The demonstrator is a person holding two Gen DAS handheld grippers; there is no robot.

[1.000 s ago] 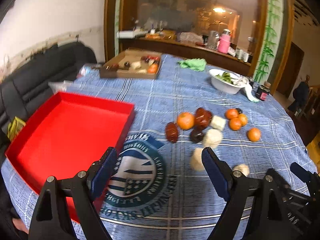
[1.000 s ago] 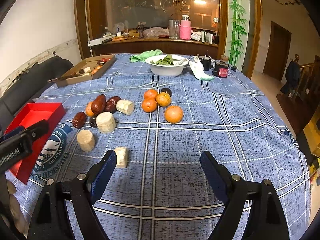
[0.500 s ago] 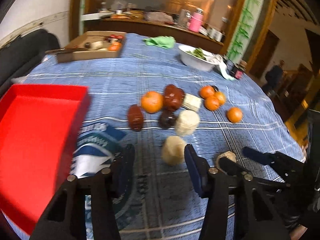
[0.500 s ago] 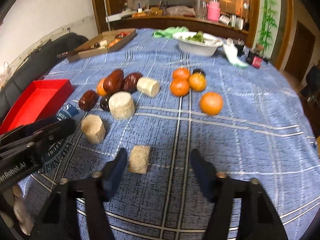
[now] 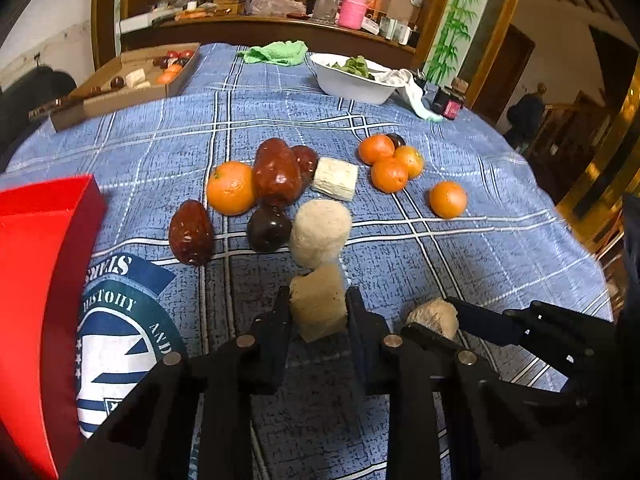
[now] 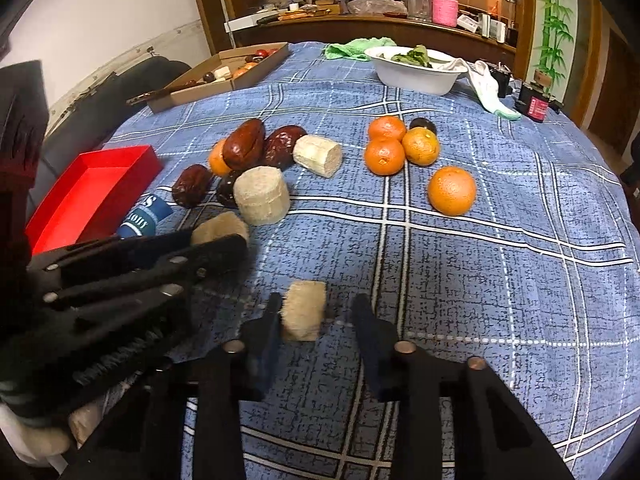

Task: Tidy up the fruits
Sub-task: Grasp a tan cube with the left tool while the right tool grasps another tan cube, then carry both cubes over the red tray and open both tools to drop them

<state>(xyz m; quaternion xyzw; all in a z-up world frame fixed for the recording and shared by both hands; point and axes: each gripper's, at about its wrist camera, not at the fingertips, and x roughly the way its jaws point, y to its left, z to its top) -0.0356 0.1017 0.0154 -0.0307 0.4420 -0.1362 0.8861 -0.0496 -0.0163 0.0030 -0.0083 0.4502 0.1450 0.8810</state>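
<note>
Left hand-held gripper (image 5: 318, 312) low, clamping beige chunk (image 5: 318, 306).

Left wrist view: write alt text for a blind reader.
The left gripper is shut on a tan cylindrical fruit chunk above a blue plaid tablecloth. Beyond lie oranges, dark red dates and pale chunks; a red tray sits left.

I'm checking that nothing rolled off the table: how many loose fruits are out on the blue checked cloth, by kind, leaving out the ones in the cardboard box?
Round orange citrus fruits: 5
Glossy red-brown oblong dates: 3
Near-black round fruits: 2
Pale beige cylindrical chunks: 4
Total: 14
</note>
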